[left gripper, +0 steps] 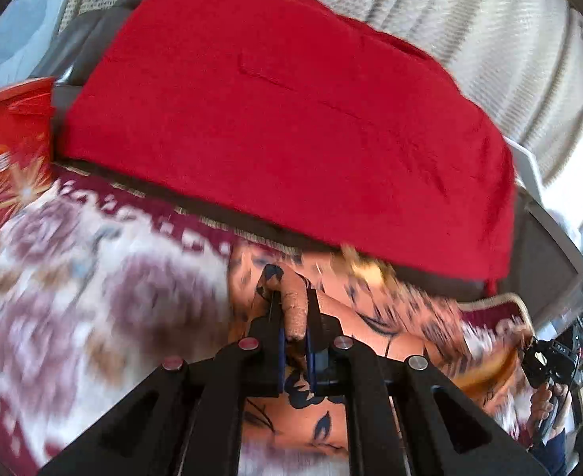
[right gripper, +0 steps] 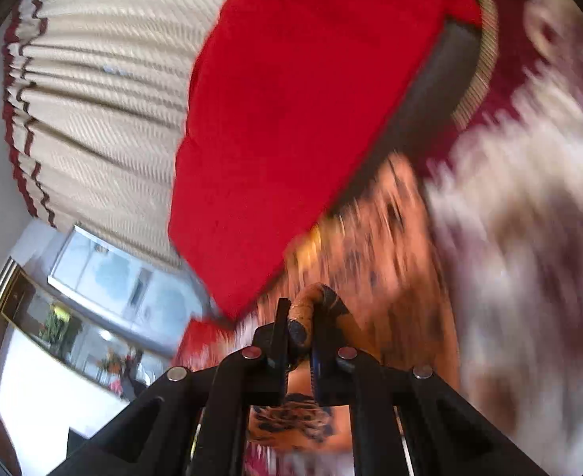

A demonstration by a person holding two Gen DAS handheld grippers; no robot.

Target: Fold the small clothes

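Note:
A small orange garment with a dark blue leaf print (left gripper: 374, 317) lies on a patterned white and maroon blanket (left gripper: 93, 277). My left gripper (left gripper: 293, 309) is shut on a bunched edge of the garment. My right gripper (right gripper: 301, 325) is shut on another bunched edge of the same garment (right gripper: 371, 246), which stretches away from it over the blanket (right gripper: 529, 238). In the left wrist view the right gripper (left gripper: 549, 361) and the hand holding it show at the far right edge. Both views are blurred by motion.
A red cloth (left gripper: 283, 119) covers a dark grey sofa cushion (left gripper: 545, 269) just behind the blanket; the cloth also shows in the right wrist view (right gripper: 299, 119). A cream pleated curtain (right gripper: 93, 99) hangs behind. A red patterned cushion (left gripper: 10, 146) sits at far left.

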